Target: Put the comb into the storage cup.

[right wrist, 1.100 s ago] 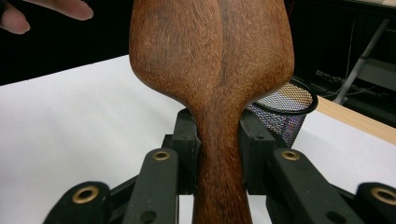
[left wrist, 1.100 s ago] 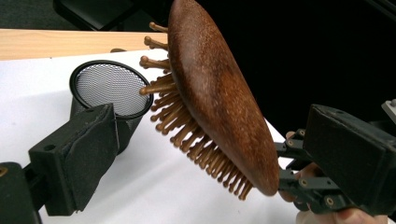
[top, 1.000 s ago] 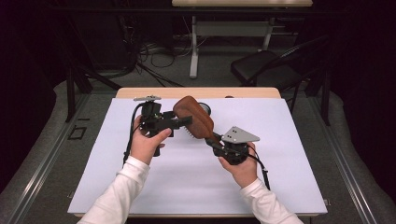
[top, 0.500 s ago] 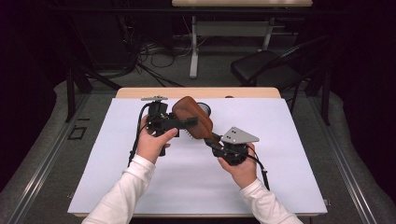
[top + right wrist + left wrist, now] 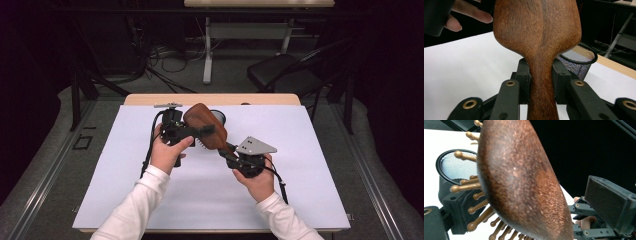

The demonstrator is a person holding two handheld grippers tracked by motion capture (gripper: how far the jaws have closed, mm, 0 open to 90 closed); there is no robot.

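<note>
Hairbrush (image 5: 205,127) work, seen first from the high view. The wooden brush hangs above the white table cover (image 5: 310,170) between the two tools. The right gripper (image 5: 227,148) pinches its handle from 4 o'clock. The left gripper (image 5: 192,131) meets the head from 9 o'clock. A black mesh cup (image 5: 219,116) stands just behind the head at 12 o'clock.

In the left gripper view, the brush's broad back (image 5: 519,182) runs from 12 to 6 o'clock between this gripper's jaws. The knob-tipped bristles (image 5: 471,186) point toward 9 o'clock, at the near pad. The far pad at 3 o'clock stands a little off the wood. These jaws are wide and have just been closing, with the head between them but not yet clamped. The cup (image 5: 451,167) sits at 9 o'clock.

In the right gripper view, both pads are closed firmly on the narrow handle (image 5: 541,82) at 6 o'clock. The cup (image 5: 579,60) is at 2 o'clock, and fingers of the left hand (image 5: 471,15) at 11 o'clock.

As I judge it, this is a handover. The right grip should stay firm until the left pads seat squarely, one on the back and one into the bristles. The rounded back looks prone to slipping.

No brand, label or writing can be read.
</note>
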